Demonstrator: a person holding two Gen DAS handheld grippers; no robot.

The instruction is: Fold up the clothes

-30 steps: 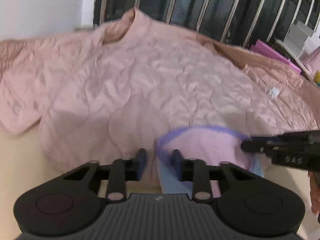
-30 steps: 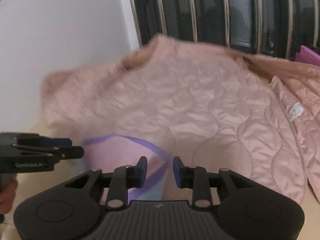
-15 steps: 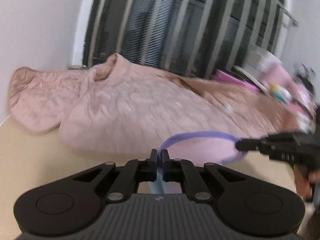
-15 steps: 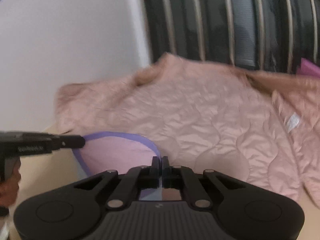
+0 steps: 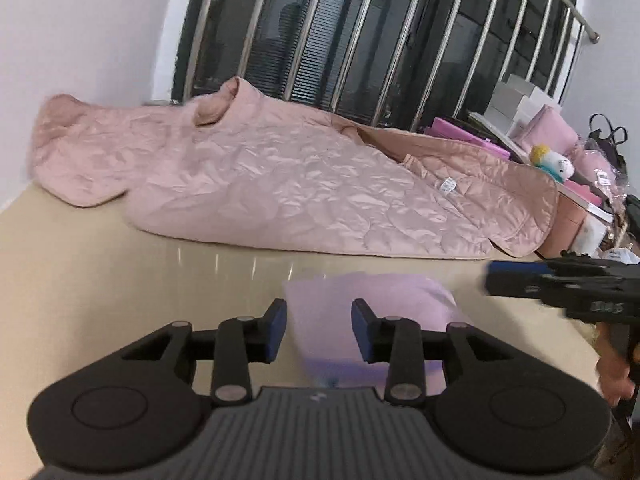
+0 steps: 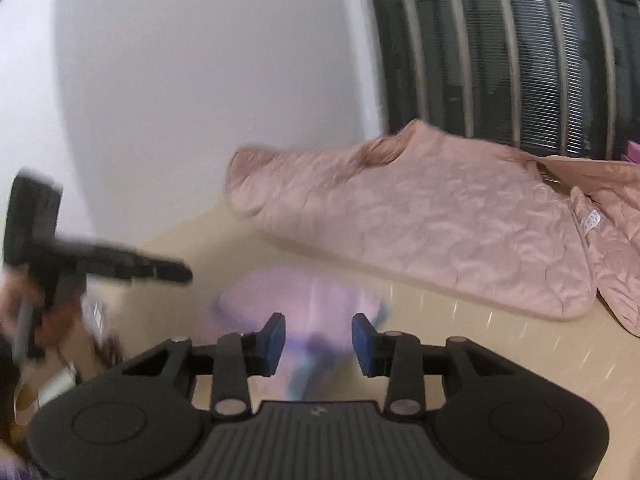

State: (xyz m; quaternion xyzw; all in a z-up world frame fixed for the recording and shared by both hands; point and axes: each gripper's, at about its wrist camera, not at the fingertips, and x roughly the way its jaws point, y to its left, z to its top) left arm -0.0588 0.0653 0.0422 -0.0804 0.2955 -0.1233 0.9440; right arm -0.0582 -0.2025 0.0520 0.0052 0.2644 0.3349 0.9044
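Observation:
A small lilac garment with purple trim (image 5: 372, 320) lies blurred on the beige table (image 5: 120, 280), just ahead of my left gripper (image 5: 319, 330), which is open with nothing between its pads. The same garment (image 6: 312, 312) shows in the right wrist view in front of my right gripper (image 6: 319, 344), also open and empty. The right gripper appears from the side in the left wrist view (image 5: 560, 284), and the left gripper in the right wrist view (image 6: 120, 264). A pink quilted jacket (image 5: 300, 184) lies spread at the back of the table.
A barred dark window (image 5: 380, 40) and a white wall (image 5: 80, 32) stand behind the table. Pink boxes, a plush toy (image 5: 552, 164) and bags crowd the right side beyond the table edge.
Both grippers were shut on the lilac garment's trim half a second ago; both have opened and pulled back from the jacket. The garment has dropped onto the table.

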